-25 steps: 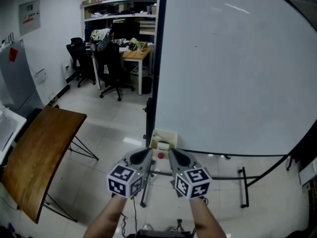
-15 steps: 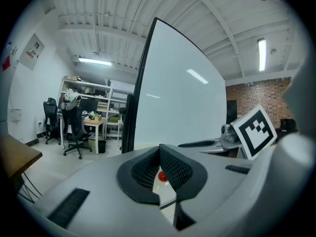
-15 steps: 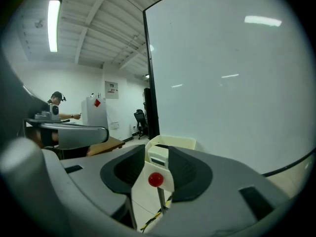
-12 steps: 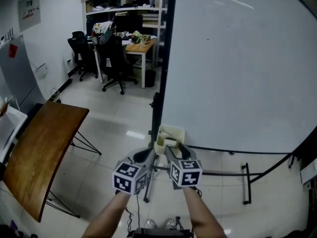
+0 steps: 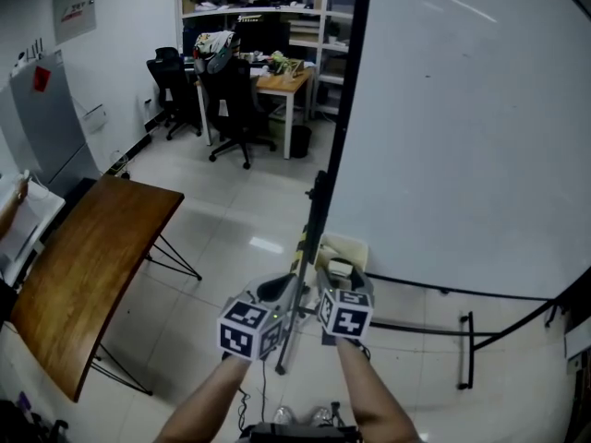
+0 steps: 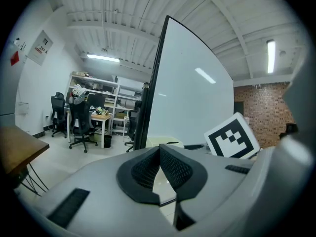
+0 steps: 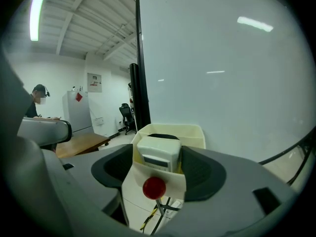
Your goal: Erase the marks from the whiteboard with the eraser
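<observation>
The whiteboard (image 5: 462, 137) stands upright on the right, almost blank apart from a few tiny specks. A cream holder (image 5: 343, 250) hangs at its lower left corner. In it sits the white eraser (image 7: 158, 152), above a red knob (image 7: 154, 187). My right gripper (image 7: 158, 160) is at the holder and its jaws are opening. The eraser and the holder's front lie between the dark pads (image 7: 200, 169), which do not press on them. In the head view the right gripper (image 5: 340, 280) touches the holder's lower edge. My left gripper (image 6: 159, 148) is shut and empty, just left of the board's post (image 5: 319, 220).
A tilted brown table (image 5: 83, 266) stands at the left. Office chairs and a desk (image 5: 277, 86) fill the back, with shelves behind. The board's black floor legs (image 5: 466, 349) spread at the lower right. A person (image 7: 37, 102) stands far left in the right gripper view.
Both grippers have sunk and moved forward to the board's lower corner. The right gripper's jaws have parted around the holder and eraser. The head view has swung left.
</observation>
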`<control>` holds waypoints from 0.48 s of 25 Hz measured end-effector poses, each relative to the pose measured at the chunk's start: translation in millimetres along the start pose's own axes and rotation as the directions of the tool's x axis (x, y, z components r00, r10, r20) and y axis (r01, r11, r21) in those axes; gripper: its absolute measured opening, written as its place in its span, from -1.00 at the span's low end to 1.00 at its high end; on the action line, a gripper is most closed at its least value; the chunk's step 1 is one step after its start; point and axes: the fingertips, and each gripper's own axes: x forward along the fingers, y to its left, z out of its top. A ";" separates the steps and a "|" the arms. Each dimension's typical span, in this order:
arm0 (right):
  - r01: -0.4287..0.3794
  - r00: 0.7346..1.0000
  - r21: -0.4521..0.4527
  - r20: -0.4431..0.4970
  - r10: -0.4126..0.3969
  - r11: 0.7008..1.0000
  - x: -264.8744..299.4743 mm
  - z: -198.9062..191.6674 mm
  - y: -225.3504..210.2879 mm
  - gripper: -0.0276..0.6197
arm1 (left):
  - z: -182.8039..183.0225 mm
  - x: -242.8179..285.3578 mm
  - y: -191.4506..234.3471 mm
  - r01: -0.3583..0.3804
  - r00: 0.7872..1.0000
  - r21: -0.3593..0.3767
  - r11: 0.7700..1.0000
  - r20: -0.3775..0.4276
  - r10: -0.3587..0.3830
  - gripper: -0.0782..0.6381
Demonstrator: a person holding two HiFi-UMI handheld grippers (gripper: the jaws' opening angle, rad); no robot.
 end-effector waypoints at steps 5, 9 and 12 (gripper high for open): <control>-0.036 0.999 0.007 -0.006 0.036 0.999 6.3 5.6 2.3 -0.01 | -0.2 -0.9 4.5 -0.005 1.000 -0.011 1.000 -0.001 0.005 -0.79; -0.058 0.998 -0.013 0.001 0.058 0.998 6.0 6.3 0.4 -0.09 | -3.1 3.8 2.5 0.004 1.000 -0.013 1.000 0.000 -0.004 -0.79; -0.080 0.996 -0.034 0.045 0.081 0.996 -4.1 23.5 -0.6 -0.09 | 0.8 5.6 -1.5 0.009 1.000 -0.009 1.000 0.006 -0.009 -0.79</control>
